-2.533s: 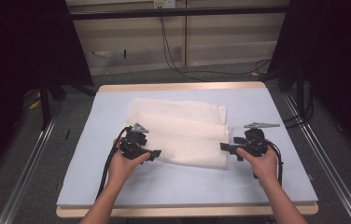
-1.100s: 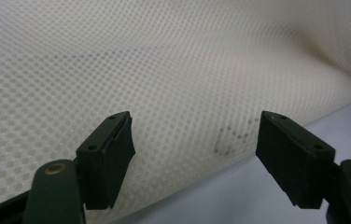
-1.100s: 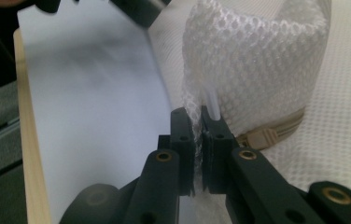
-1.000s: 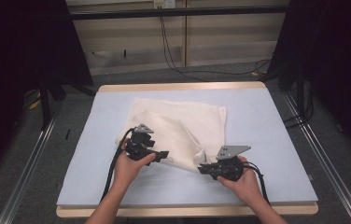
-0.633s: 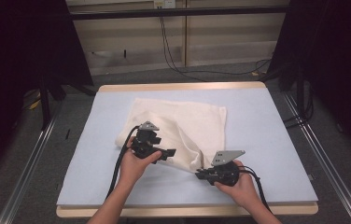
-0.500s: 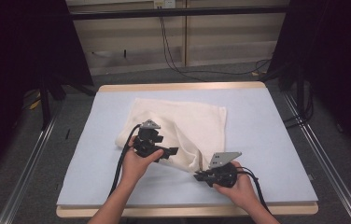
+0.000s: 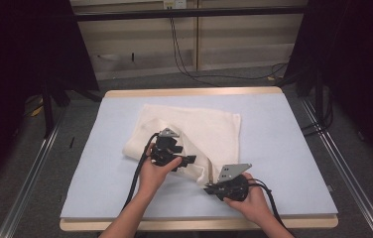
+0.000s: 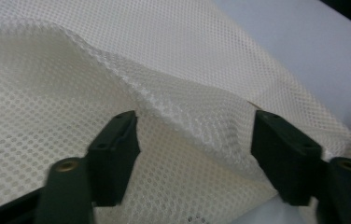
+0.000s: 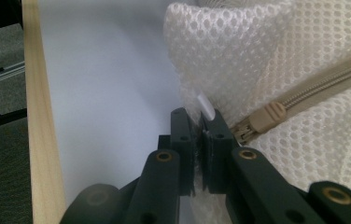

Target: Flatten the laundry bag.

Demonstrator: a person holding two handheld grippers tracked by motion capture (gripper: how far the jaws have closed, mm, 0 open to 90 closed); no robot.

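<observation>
A cream-white mesh bag [image 7: 199, 129] lies crumpled on the light blue table [image 7: 283, 139], one corner drawn toward the near edge. My left gripper [image 7: 190, 159] hovers over the bag's near fold. In the left gripper view it [image 8: 194, 135] is open, with a ridge of mesh [image 8: 117, 56] between the spread jaws. My right gripper [image 7: 207, 186] is near the front edge, shut on the bag's corner. In the right gripper view it [image 9: 199, 123] pinches mesh [image 9: 239, 42] just beside the beige zipper [image 9: 304, 93] and its slider [image 9: 262, 116].
The table's wooden front edge [image 7: 199, 224] runs close under both hands, and the wooden rim [image 9: 38, 116] lies left of the right gripper. Bare blue surface [image 7: 100, 163] flanks the bag. Metal floor rails [image 7: 353, 188] run beside the table. Cables [image 7: 189, 64] hang behind.
The right gripper has moved left and toward the front edge, dragging the bag's corner with it. The left gripper has shifted right onto the bag, which now lies skewed and rumpled.
</observation>
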